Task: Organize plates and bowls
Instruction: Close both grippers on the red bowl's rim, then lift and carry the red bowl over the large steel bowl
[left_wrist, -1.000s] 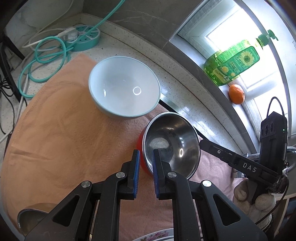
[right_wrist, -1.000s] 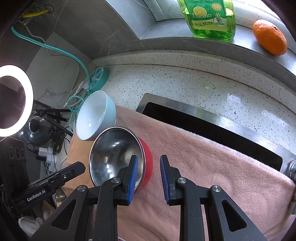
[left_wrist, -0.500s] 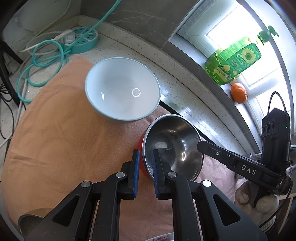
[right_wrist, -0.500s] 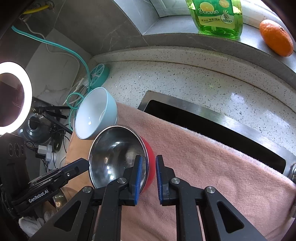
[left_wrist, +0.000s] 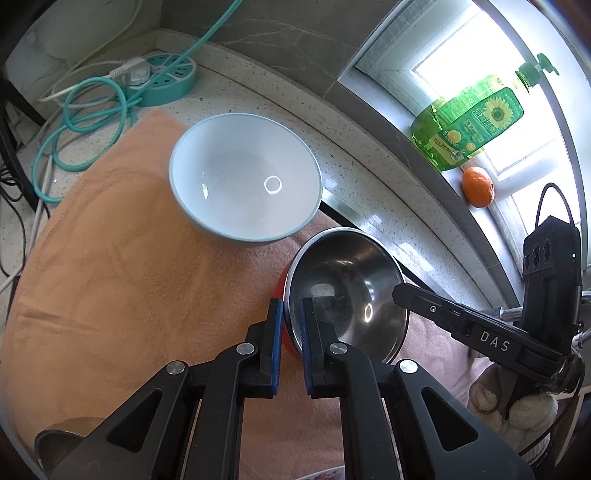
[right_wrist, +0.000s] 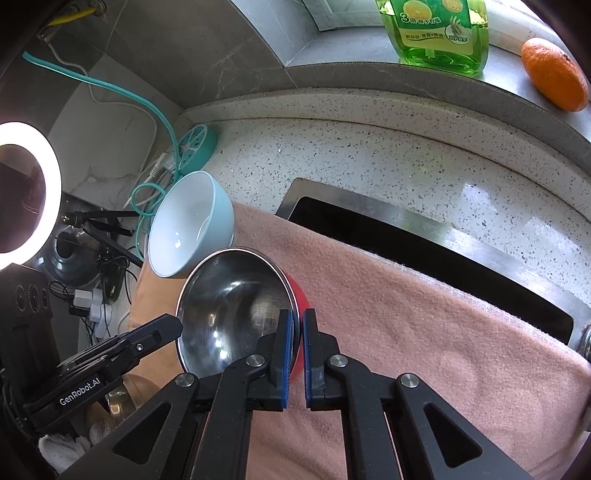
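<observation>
Right gripper has just closed onto the steel bowl's rim opposite the left gripper, already clamped there; two-handed lift toward the blue bowl looks ready.

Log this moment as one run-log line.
step: grasp steel bowl | left gripper: shut on rim | right gripper: shut on opposite rim | bowl: on towel, beside blue bowl
</observation>
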